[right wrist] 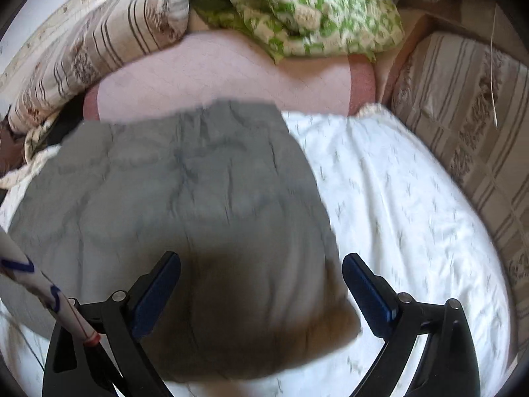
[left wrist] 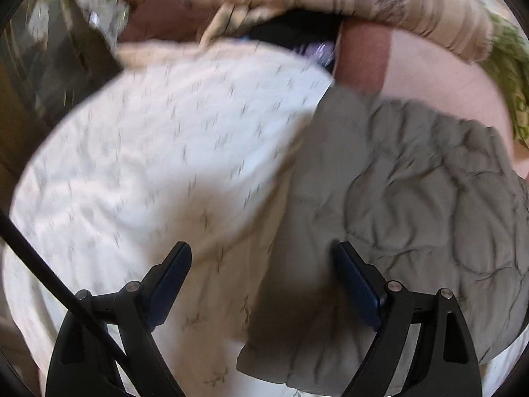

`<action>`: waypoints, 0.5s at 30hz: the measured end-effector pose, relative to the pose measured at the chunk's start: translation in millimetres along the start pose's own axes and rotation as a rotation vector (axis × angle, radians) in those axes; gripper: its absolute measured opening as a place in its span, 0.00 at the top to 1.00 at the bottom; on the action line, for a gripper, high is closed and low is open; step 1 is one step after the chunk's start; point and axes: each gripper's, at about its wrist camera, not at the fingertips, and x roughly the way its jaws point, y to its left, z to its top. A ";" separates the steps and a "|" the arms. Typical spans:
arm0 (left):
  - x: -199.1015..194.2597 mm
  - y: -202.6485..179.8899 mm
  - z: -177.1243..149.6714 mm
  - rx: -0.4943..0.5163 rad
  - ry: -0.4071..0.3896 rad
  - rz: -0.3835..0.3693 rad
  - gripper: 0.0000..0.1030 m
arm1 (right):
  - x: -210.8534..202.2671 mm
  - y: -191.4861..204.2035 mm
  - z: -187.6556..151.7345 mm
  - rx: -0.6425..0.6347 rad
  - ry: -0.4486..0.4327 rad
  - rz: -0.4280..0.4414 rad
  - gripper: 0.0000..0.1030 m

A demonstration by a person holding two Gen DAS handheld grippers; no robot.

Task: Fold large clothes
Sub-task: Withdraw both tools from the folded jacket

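A crumpled grey fabric garment point(right wrist: 185, 192) lies spread flat on a white bedsheet printed with small grey sprigs point(right wrist: 396, 198), which covers the near part of a bed. The garment's far edge reaches the border of a pale pink mattress cover point(right wrist: 215, 76) beyond the sheet.

The left gripper point(left wrist: 264, 258) points steeply down over the garment's left edge. Its black arms end in dark blue pads point(left wrist: 172, 281) that stand wide apart, one above the white sheet and the other above the grey cloth. Nothing is held between them, and I cannot tell whether the tips touch the fabric. Its shadow darkens the cloth and sheet just below.

The right gripper point(right wrist: 261, 264) hangs over the garment's near right corner, also angled downward. Its jaws stand about as wide as they go, with the grey cloth lying below the gap and the right pad over the white sheet; no pad presses on the cloth. A dark shadow sits on the garment between the fingers.

At the head of the bed rests a beige striped pillow point(right wrist: 99, 43), with a green-and-white patterned blanket point(right wrist: 297, 16) bunched beside it. A second striped cushion point(right wrist: 463, 115) runs along the right side of the bed. Both views are blurred.
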 end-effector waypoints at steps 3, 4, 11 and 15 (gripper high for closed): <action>-3.0 14.3 1.9 -0.077 0.020 -0.040 0.14 | 11.1 -10.1 -0.2 0.038 0.030 0.000 0.02; -9.2 16.3 2.5 -0.078 0.011 -0.043 0.14 | 8.9 -11.6 1.0 0.047 0.031 0.000 0.02; -77.2 19.0 -26.4 -0.012 -0.075 -0.012 0.14 | -33.8 -15.5 -8.4 0.042 -0.013 0.029 0.03; -120.5 19.4 -59.1 0.014 -0.120 -0.020 0.14 | -53.1 -22.3 -33.7 0.057 -0.003 0.061 0.03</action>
